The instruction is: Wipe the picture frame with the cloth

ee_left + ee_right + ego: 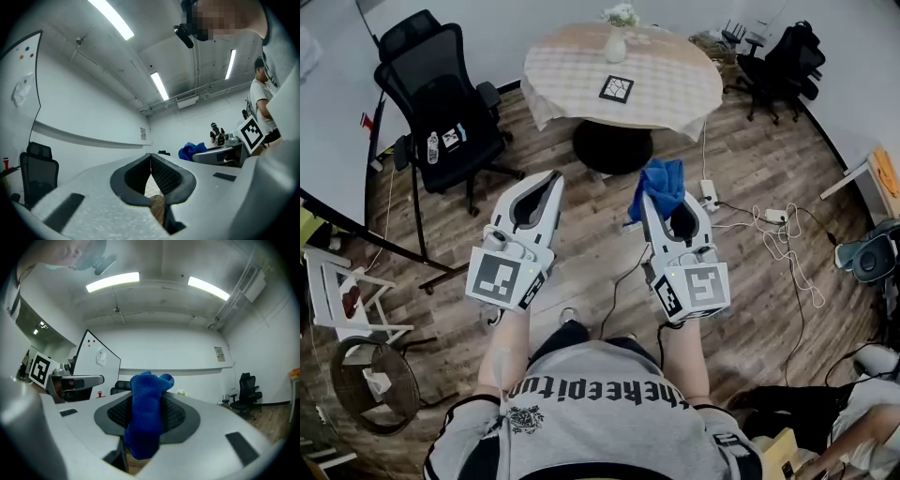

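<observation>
- Got the blue cloth [147, 413] pinched in the right gripper [149, 401], fingers [183, 414] clenched on its middle, bunched top poking past the tips and the tail hanging underneath.
- Carrying nothing in the left gripper [151, 158], fingers [169, 177] pressed together tip to tip.
- Holding both grippers side by side over the wooden floor [750, 178], well short of the round worktop [675, 89].
- Can see the picture frame [616, 89] lying flat near the middle of that worktop, well apart from the cloth, untouched.
- Also spotting a white vase [617, 44] of flowers just behind the frame, toward the far edge.
- Off to the left, a black office chair [441, 103]; over on the right, loose cables [783, 234] on the floor.
</observation>
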Demonstrator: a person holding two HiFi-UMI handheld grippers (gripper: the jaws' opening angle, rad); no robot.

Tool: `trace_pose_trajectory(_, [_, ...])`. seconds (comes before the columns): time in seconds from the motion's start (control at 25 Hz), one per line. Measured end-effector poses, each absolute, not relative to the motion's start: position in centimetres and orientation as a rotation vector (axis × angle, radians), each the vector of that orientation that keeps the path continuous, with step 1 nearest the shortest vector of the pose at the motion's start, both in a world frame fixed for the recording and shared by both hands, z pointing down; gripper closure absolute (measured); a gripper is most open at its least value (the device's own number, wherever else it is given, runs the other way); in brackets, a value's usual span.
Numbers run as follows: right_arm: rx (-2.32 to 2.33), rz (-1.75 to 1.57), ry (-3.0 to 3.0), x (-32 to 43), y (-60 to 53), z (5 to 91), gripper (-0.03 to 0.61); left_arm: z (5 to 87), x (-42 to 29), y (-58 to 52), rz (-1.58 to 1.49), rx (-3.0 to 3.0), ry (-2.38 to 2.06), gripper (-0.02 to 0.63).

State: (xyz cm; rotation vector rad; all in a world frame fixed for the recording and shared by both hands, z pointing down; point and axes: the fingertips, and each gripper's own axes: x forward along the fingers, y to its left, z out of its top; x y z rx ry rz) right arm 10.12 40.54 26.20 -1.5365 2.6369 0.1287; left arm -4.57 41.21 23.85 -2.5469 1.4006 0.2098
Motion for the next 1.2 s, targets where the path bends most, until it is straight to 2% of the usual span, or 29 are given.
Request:
trace_pose_trajectory(0.68, [-1.649, 0.172, 2.576, 5.4, 36.6, 27.0, 0.426, 24.6, -9.5, 35.4, 0.257, -2.608, 1.291, 0.597])
trace_pose_trajectory(1.2, [-1.653, 0.1, 2.539, 8.6, 29.7, 27.4, 0.426, 24.7, -7.5, 29.1, 0.269, -2.603, 1.324, 0.597])
